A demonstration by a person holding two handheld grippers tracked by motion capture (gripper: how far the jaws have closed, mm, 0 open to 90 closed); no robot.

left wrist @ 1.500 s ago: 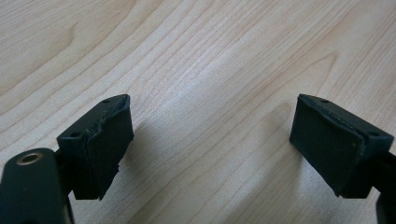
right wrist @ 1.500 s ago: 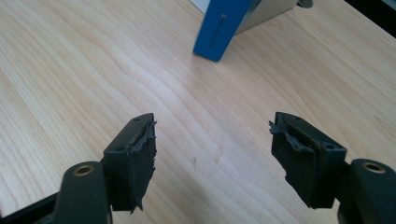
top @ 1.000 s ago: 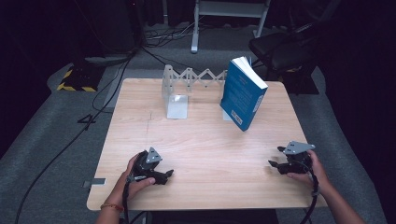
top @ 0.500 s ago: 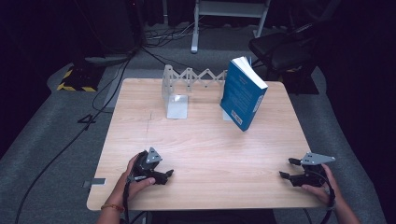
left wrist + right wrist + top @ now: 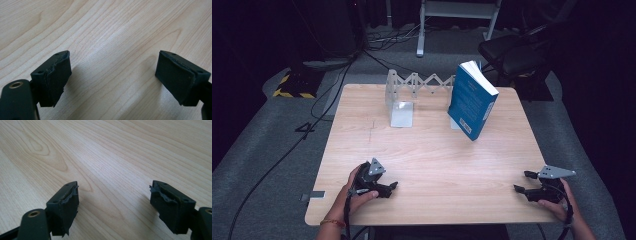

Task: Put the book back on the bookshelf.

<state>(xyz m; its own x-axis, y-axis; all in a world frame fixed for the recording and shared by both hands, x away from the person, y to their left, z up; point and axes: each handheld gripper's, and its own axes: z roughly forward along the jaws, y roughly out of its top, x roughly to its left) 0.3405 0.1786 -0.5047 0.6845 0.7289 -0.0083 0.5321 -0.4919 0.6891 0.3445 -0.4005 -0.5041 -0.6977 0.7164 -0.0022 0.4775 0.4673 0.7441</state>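
Resting spread-fingered near the table [image 5: 432,150] edge, right gripper [image 5: 523,182] now farther right, left gripper [image 5: 393,185] unmoved.

the pale wooden table top [image 5: 432,150] is light beige with fine brown grain lines and an oval knot pattern. the tall paperback book [image 5: 472,102] has a blue cover with small pale lettering and white page edges. the zigzag folding metal rack [image 5: 414,85] is silvery grey with a white glint. the black left gripper [image 5: 392,187] and black right gripper [image 5: 523,181] each carry a grey plate. the carpeted floor [image 5: 272,145] is dark grey, with a yellow-and-black striped block [image 5: 292,90].
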